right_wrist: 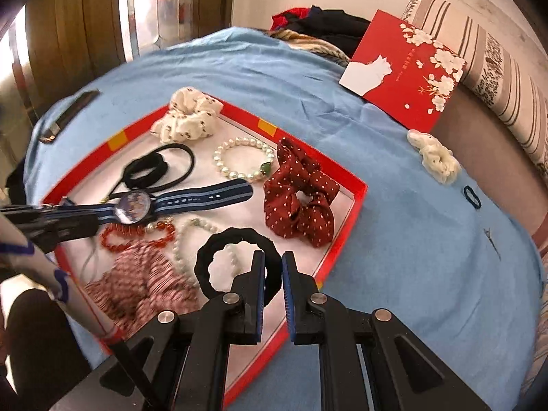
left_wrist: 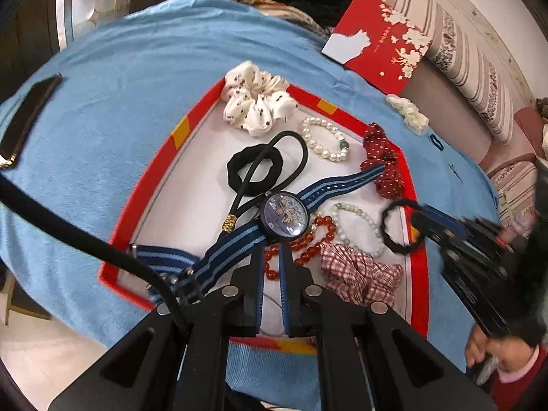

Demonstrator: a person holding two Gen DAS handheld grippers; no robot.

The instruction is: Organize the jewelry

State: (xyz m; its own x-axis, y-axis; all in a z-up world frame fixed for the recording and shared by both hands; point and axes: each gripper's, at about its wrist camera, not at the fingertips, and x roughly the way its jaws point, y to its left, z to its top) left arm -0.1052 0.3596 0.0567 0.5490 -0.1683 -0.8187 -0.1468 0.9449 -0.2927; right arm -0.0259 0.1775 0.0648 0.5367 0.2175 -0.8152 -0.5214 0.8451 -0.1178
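Observation:
A red-rimmed tray [left_wrist: 178, 133] [right_wrist: 346, 229] on the blue cloth holds scrunchies, bead bracelets and hair ties. My left gripper [left_wrist: 272, 245] is shut on the blue striped watch [left_wrist: 284, 214] by its strap, next to the dial; in the right wrist view the watch [right_wrist: 135, 207] hangs at the left. My right gripper [right_wrist: 273, 260] is shut on a black hair tie [right_wrist: 205, 257] over the tray's near right corner; in the left wrist view this hair tie [left_wrist: 394, 226] hangs at the right. A pearl bracelet [right_wrist: 239, 161] and a red dotted scrunchie [right_wrist: 298, 198] lie in the tray.
A red box lid [right_wrist: 407, 68] leans against the striped sofa at the back right. A white hair clip [right_wrist: 435, 156] and a small dark hair tie [right_wrist: 472, 198] lie on the cloth right of the tray. A phone [left_wrist: 27, 120] lies far left. Clothes are piled behind.

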